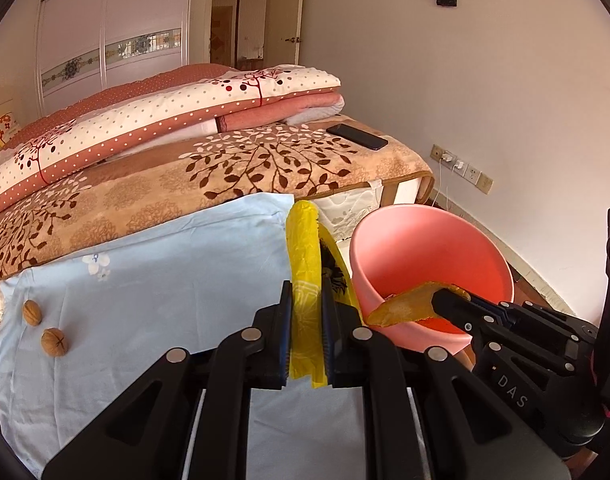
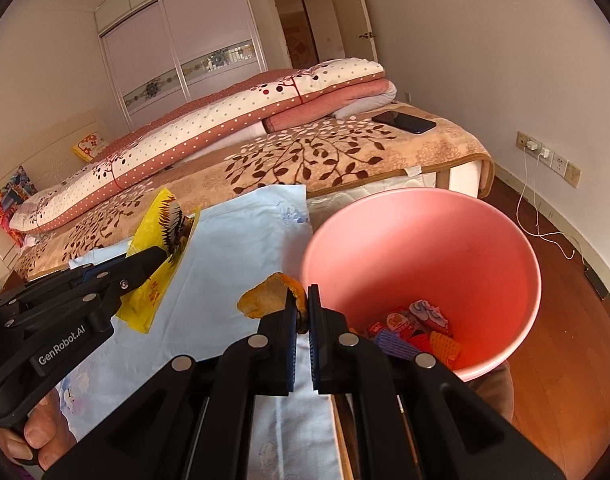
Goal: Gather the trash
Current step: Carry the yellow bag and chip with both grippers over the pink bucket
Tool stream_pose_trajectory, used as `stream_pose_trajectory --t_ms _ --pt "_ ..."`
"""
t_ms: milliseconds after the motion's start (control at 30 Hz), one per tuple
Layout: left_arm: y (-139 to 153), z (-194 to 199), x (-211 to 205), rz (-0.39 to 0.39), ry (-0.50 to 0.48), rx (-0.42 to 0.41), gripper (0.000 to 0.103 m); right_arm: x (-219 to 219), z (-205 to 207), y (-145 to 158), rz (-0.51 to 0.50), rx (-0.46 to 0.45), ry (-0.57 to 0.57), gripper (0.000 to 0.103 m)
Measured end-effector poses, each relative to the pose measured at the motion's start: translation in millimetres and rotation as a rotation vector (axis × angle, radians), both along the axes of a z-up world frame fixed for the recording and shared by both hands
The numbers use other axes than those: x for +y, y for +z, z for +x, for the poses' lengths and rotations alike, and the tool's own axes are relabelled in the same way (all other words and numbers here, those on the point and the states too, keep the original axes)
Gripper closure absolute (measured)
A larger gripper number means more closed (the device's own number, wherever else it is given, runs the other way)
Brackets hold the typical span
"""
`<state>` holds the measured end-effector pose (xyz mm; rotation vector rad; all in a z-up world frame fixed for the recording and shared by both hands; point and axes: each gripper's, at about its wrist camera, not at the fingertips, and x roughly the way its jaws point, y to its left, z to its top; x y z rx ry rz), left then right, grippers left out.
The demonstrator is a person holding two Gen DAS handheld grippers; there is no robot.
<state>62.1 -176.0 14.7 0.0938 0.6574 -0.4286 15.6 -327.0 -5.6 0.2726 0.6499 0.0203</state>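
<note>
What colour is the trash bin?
Pink bin, clearest in the right wrist view.

My left wrist camera is riding just behind the left gripper, looking along its fingers over the near edge of the light blue cloth toward the far wall and doorway. My right wrist camera is sitting behind the right gripper, facing the same way but hanging over the cloth's right edge, close above the pink bin. Both views are sharing the bin, the cloth, the bed, and each is catching the other gripper from the side at close range.
</note>
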Motion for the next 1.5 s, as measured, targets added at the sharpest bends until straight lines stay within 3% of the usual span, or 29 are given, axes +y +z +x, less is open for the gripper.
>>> stream_pose_trajectory --t_ms 667,1500 --pt "4 4 -72 -0.014 -0.080 -0.044 0.091 -69 -13 5 0.013 -0.016 -0.188 0.098" --pt "-27 30 -121 -0.014 -0.145 0.034 0.091 -89 0 -20 -0.082 0.036 -0.302 0.098"
